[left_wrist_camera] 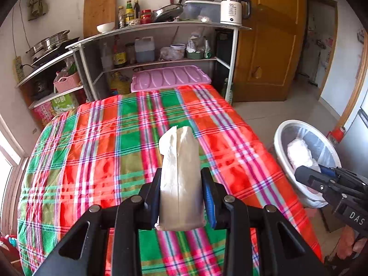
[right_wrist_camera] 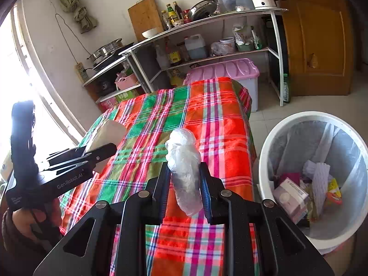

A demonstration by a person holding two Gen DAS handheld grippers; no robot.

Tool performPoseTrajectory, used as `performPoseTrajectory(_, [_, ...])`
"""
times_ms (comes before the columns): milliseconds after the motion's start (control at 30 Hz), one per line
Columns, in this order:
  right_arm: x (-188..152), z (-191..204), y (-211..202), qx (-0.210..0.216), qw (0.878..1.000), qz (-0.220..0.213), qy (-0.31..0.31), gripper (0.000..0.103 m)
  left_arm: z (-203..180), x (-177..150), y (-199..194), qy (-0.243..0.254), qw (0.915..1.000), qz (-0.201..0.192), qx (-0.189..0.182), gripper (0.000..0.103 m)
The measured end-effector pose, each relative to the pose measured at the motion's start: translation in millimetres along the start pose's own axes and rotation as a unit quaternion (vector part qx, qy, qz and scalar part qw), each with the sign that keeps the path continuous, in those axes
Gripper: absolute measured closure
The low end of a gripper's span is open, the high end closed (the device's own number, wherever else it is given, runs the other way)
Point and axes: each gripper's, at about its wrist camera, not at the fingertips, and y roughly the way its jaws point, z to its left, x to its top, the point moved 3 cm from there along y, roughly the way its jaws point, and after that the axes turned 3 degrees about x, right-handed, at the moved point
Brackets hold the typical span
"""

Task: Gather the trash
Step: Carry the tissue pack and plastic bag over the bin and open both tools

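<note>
Jaws of left gripper (left_wrist_camera: 181, 195) pinch a soft, light tissue pack (left_wrist_camera: 180, 174) mid-body; right gripper (right_wrist_camera: 184, 184) squeezes crumpled plastic wrap (right_wrist_camera: 185, 168), bin (right_wrist_camera: 276, 133) at 3 o'clock

A table covered by a red, green and pink plaid cloth (left_wrist_camera: 128, 142) was observed in the middle of the room. Behind it, a grey metal shelving unit (left_wrist_camera: 156, 46) was set against a pale, cracked wall (right_wrist_camera: 101, 4); bottles, pans, a wooden cutting board (left_wrist_camera: 100, 11) and a white electric kettle (left_wrist_camera: 232, 8) were stored on it. A pink-lidded plastic storage box (right_wrist_camera: 227, 71) was placed between table and shelves. A wooden door (left_wrist_camera: 271, 41) was noted to the right, with an open doorway (left_wrist_camera: 319, 41) beyond. The floor (left_wrist_camera: 276, 108) was laid with pale tiles. Strong daylight was admitted through a window (right_wrist_camera: 27, 87) on the left.
</note>
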Motion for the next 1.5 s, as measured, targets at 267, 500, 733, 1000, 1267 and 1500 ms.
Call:
performPoseTrajectory(267, [2, -41, -42, -0.033, 0.999, -0.027, 0.02, 0.077, -70, 12, -14, 0.038, 0.9981, -0.021, -0.043, 0.07])
performPoseTrajectory(500, [0, -82, -76, -0.071, 0.996, -0.043, 0.041, 0.077, -131, 15, -10, 0.062, 0.9944, -0.02, -0.083, 0.07])
performPoseTrajectory(733, [-5, -125, -101, -0.107, 0.991, -0.045, 0.06, 0.077, -184, 16, 2, 0.081, 0.99, -0.006, -0.115, 0.069])
performPoseTrajectory(1000, [-10, -167, -110, -0.133, 0.988, -0.03, 0.076, 0.077, -233, 10, 23, 0.099, 0.9856, 0.017, -0.136, 0.069])
performPoseTrajectory(1267, [-17, -189, -92, -0.145, 0.986, 0.002, 0.079, 0.077, -246, 4, 41, 0.099, 0.9851, 0.034, -0.137, 0.066])
performPoseTrajectory(1500, [-18, -198, -73, -0.152, 0.985, 0.021, 0.079, 0.077, -246, 4, 54, 0.097, 0.9858, 0.043, -0.13, 0.066])
